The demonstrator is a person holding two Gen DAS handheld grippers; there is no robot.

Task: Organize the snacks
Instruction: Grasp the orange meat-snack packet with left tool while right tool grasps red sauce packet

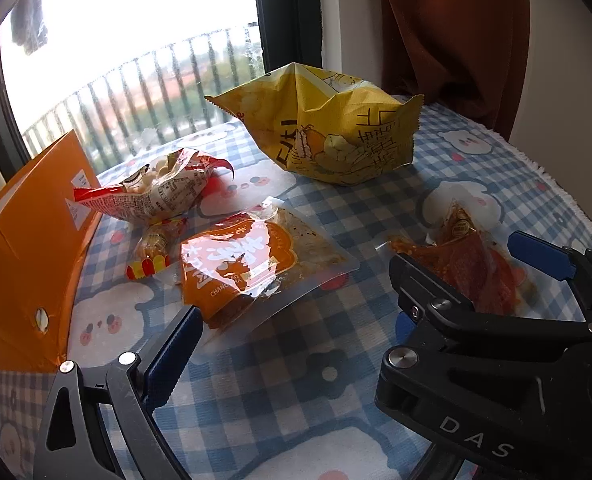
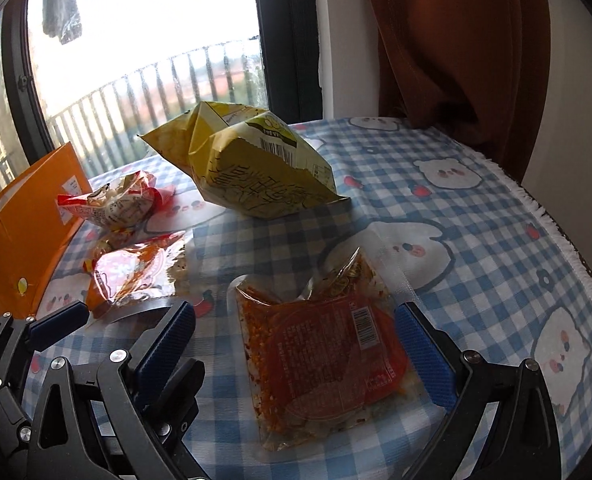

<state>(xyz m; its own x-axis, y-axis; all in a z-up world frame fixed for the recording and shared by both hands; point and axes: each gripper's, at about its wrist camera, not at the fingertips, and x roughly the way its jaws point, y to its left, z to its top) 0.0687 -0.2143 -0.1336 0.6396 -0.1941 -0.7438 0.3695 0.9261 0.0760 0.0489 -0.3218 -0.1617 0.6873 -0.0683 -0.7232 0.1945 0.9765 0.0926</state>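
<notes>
Both grippers are being seen as black frames with angular linkages, joined by round silver screws. Ribbed blue pads are lining the fingers of the left gripper (image 2: 58, 328) and the right gripper (image 2: 296, 344). White letters "DAS" are being shown on one black body.

**Surface and material findings**

Tablecloth (image 2: 475, 216): woven checked cloth, matt, frayed fringe at right edge. Red pouch (image 2: 327, 356): clear glossy plastic film. Yellow bag (image 1: 335, 132): crinkled, semi-matt foil-like film. Orange box (image 1: 28, 248): smooth card. Right gripper (image 2: 296, 344): matt black body, textured blue pads.
</notes>
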